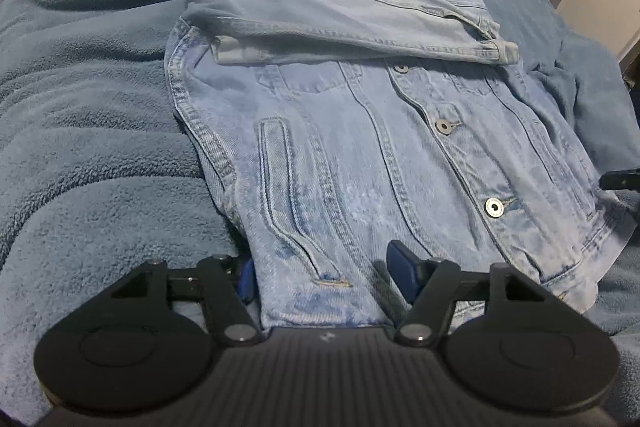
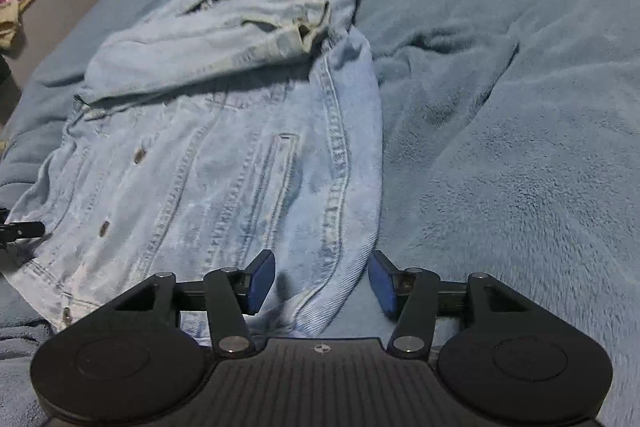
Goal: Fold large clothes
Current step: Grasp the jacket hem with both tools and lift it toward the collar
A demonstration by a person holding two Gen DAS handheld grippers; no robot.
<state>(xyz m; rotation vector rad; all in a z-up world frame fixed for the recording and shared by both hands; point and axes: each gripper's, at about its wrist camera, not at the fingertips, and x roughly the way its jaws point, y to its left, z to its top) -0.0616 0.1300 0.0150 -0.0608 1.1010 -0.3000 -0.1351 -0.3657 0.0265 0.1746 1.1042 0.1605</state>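
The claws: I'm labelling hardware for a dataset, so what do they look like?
Both claws, left and right, look alike: matte black bodies with a ribbed centre panel bearing a small crosshair mark, round side lobes, black linkage arms on silver pivot screws, and blue finger pads. No cables or sleeves show.

left claw [image 1: 324,277] has its left blue pad mostly tucked behind the jacket [image 1: 360,155] hem, so can't tell if it's touching cloth. The folded sleeve [image 1: 340,15] covers the chest pockets. In the right view, the pink stuff [image 2: 10,3] at the left edge is cut off and too blurry to name
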